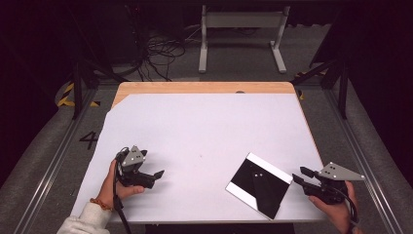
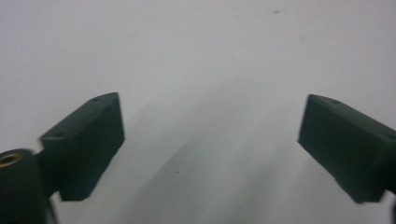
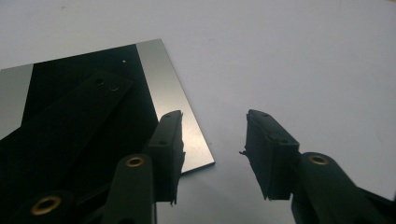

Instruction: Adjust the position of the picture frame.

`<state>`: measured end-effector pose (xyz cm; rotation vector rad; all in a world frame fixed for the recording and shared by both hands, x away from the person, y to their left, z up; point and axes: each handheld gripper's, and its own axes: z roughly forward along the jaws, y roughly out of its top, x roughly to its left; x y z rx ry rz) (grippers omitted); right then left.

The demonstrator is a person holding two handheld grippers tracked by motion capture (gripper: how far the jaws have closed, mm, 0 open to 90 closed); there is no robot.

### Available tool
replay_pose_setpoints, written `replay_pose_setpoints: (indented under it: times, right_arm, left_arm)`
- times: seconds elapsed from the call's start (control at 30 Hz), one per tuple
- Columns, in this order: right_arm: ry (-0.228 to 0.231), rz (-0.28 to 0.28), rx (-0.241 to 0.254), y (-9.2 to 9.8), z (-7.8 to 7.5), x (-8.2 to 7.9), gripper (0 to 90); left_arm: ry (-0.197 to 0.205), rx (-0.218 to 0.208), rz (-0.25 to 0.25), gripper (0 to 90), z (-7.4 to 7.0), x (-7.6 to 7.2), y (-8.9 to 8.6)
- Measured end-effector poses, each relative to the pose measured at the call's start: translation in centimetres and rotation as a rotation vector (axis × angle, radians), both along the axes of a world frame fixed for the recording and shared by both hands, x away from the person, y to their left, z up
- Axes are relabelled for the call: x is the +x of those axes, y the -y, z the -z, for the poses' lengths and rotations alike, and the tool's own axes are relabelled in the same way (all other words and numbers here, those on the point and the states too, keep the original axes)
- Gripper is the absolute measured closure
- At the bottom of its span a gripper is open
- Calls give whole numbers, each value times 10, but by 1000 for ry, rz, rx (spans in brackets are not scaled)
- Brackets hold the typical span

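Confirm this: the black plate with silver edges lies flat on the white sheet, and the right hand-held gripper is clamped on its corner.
Not clamped. In the right gripper view the right hand-held gripper is open, holding nothing, just past the corner of the plate, which does lie flat on the sheet.

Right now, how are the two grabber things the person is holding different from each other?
The left gripper has its jaws spread wide; the right gripper has them closer together, though also open. The left gripper points at bare white table; the right gripper points at the shiny mirror plate lying flat beside it. Both are black, hold nothing, and carry a grey three-cornered plate.
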<state>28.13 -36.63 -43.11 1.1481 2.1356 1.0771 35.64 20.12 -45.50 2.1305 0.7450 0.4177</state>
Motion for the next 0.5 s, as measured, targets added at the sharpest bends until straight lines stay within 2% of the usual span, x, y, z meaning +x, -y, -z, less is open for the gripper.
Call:
replay_pose_setpoints:
  times: [0.1, 0.17, 0.33, 0.5]
  right_arm:
    - [-7, -1, -6, 1, 2, -1, 625]
    - [-20, -4, 2, 3, 2, -3, 643]
    - [-26, -45, 1, 0, 2, -6, 724]
    - [-65, -92, -9, 0, 7, -8, 821]
  left_arm:
    - [-1, -18, 24, 92, -1, -3, 3]
    - [-13, -51, 42, 94, -1, -5, 5]
    - [-19, -32, 70, 135, -1, -8, 11]
    - [-10, 1, 97, 312, 0, -7, 20]
